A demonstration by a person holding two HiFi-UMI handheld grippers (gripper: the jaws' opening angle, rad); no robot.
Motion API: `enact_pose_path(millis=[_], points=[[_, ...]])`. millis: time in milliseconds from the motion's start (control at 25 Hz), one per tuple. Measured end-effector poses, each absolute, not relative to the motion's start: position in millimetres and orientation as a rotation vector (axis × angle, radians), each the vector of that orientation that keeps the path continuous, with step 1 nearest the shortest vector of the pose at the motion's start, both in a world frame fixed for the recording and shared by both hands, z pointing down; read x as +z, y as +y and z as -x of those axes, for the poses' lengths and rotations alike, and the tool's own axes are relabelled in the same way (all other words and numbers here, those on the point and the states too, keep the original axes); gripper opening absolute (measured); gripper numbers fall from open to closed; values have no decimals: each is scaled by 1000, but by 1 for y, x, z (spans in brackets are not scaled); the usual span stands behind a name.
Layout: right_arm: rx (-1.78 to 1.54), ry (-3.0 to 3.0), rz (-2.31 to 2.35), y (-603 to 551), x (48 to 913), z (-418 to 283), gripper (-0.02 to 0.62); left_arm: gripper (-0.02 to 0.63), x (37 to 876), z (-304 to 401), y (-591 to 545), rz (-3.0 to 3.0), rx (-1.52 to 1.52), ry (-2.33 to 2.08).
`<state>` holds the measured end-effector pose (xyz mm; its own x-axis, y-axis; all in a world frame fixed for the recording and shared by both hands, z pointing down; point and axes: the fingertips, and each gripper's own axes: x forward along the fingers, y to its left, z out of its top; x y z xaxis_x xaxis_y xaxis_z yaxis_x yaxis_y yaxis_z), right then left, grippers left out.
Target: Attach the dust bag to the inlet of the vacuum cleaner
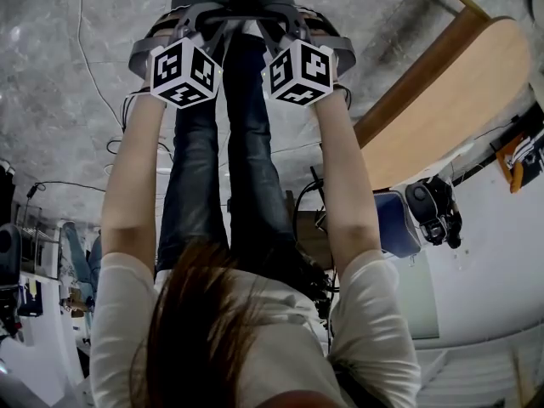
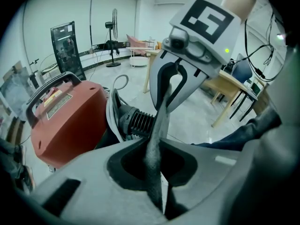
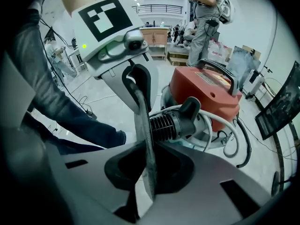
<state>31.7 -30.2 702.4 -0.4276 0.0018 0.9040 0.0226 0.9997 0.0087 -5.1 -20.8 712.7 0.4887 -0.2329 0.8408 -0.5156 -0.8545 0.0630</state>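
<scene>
Showing red on the vacuum cleaner body, with a dark grey handle arching over it. Carrying black ribbing on the hose cuff; running white along the hose beside it. Appearing as dark, finely speckled grey on the dust bag fabric. Displaying black squares on white across both marker cubes. Wearing dark blue on the jeans and white on the shirt sleeves. Mottling in pale and mid grey over the floor; showing light tan on the wooden table top.
</scene>
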Motion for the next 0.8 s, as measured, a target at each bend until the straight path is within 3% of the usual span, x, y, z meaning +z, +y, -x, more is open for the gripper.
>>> enact_pose_path(millis=[520,800], points=[[-180,-1952,243,-43,705,-26,40,43,716,7,-23,-2373,1221,-706],[3,-2012,44,-45,708,-35,40,51,717,2,-35,-2381,1308,-631]])
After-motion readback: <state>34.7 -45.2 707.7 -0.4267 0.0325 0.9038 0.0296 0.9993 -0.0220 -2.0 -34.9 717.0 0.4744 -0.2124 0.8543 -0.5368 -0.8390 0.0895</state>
